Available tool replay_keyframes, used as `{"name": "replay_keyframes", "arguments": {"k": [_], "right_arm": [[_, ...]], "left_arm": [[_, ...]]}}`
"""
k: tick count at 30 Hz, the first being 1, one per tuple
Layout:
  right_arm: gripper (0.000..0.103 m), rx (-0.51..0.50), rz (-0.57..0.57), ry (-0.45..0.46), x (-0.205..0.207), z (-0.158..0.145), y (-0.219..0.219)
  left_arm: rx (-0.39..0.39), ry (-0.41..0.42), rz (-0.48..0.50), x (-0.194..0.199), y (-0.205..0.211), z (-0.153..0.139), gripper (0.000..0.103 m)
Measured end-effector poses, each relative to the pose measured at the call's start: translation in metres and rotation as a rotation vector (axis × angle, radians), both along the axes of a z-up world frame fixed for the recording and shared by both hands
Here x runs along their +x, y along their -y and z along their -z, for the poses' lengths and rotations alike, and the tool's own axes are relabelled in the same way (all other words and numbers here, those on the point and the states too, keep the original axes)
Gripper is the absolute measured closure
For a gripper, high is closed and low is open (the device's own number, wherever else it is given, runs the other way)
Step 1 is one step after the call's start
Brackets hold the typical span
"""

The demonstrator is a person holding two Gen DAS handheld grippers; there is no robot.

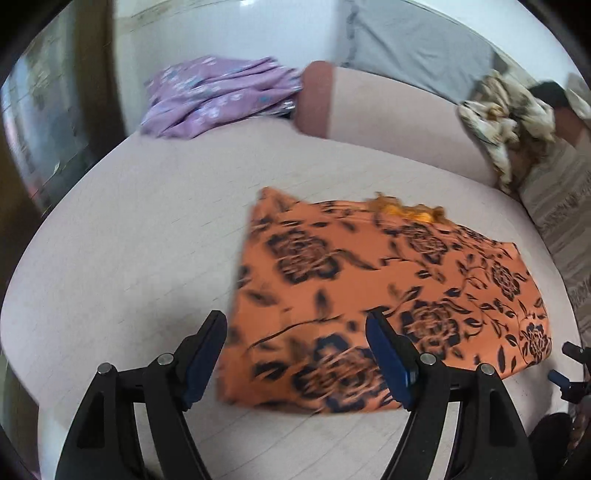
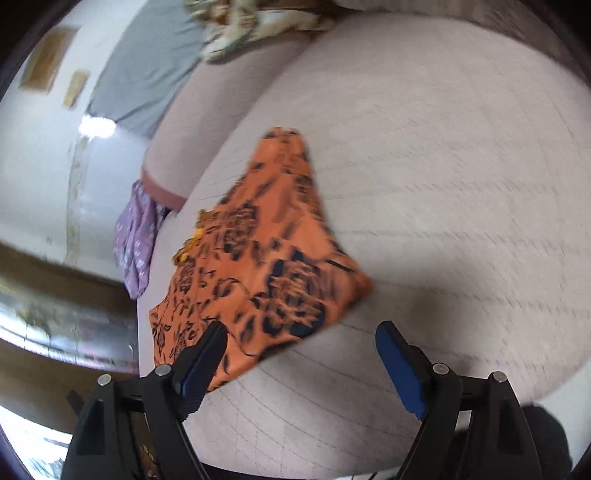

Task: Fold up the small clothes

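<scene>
Left wrist view shows the folded orange black-flowered cloth (image 1: pixel 391 291) lying on the pale bed (image 1: pixel 129 240) at one o'clock, both the left hand-held gripper (image 1: pixel 295 354) and right hand-held gripper (image 2: pixel 301 356) spread empty, so square its edges before pinching.

A pale pink sofa seat (image 1: pixel 129 229) fills most of both views. Behind it stands a rounded backrest cushion (image 1: pixel 388 122) with a darker end. A grey sheet (image 1: pixel 413 40) hangs on the white wall (image 1: pixel 221 33) behind it. A cream flowered cloth (image 1: pixel 506 122) lies bunched on the cushion. 2 framed pictures (image 2: pixel 48 62) hang on the wall.
</scene>
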State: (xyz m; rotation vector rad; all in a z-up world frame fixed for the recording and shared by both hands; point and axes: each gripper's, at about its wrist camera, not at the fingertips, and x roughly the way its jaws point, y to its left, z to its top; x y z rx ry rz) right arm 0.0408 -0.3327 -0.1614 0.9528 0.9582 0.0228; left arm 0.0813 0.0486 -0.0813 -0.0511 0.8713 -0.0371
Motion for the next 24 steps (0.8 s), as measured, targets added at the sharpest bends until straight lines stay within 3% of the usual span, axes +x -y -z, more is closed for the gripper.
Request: {"name": "replay_keyframes", "arguments": {"k": [3, 6, 8, 10, 11, 13, 15, 17, 18, 19, 20, 22, 23, 24], "right_arm": [[0.018, 0.043, 0.021, 0.003, -0.003, 0.003, 0.008], [0.018, 0.050, 0.027, 0.018, 0.012, 0.007, 0.005], [0.021, 0.026, 0.039, 0.020, 0.022, 0.008, 0.002], [0.065, -0.010, 0.043, 0.008, 0.029, 0.008, 0.001], [0.095, -0.009, 0.016, 0.000, 0.034, 0.010, 0.000], [0.095, -0.065, -0.002, 0.004, 0.037, 0.004, -0.005], [0.095, -0.171, -0.012, 0.050, 0.033, -0.016, -0.014], [0.095, -0.210, -0.027, 0.058, 0.031, -0.021, -0.017], [0.089, -0.218, -0.049, 0.015, 0.034, -0.011, -0.016], [0.087, -0.220, -0.068, -0.045, 0.038, 0.002, -0.015], [0.087, -0.159, -0.076, -0.073, 0.037, 0.018, -0.008], [0.073, -0.076, -0.035, -0.030, 0.028, 0.010, 0.006], [0.057, -0.090, -0.028, -0.005, 0.025, -0.001, 0.013], [0.033, -0.120, -0.012, 0.031, 0.022, -0.014, 0.020]], "left_arm": [[0.022, -0.048, 0.035, 0.017, 0.017, 0.024, 0.025], [0.054, -0.171, 0.026, 0.030, 0.022, 0.061, 0.025], [0.078, -0.135, 0.033, 0.026, 0.025, 0.066, 0.024], [0.118, -0.139, 0.053, 0.023, 0.031, 0.067, 0.024], [0.119, -0.145, 0.055, 0.023, 0.031, 0.065, 0.024], [0.092, -0.160, 0.051, 0.024, 0.030, 0.058, 0.024], [0.053, -0.111, 0.052, 0.022, 0.028, 0.043, 0.024], [0.077, -0.069, 0.062, 0.021, 0.032, 0.038, 0.024], [0.098, -0.081, 0.066, 0.023, 0.035, 0.042, 0.024], [0.120, -0.137, 0.082, 0.028, 0.039, 0.055, 0.024], [0.143, -0.214, 0.100, 0.033, 0.040, 0.072, 0.023], [0.156, -0.141, 0.103, 0.026, 0.040, 0.071, 0.020], [0.163, -0.148, 0.102, 0.027, 0.042, 0.073, 0.019], [0.162, -0.144, 0.098, 0.029, 0.042, 0.073, 0.019]]}}
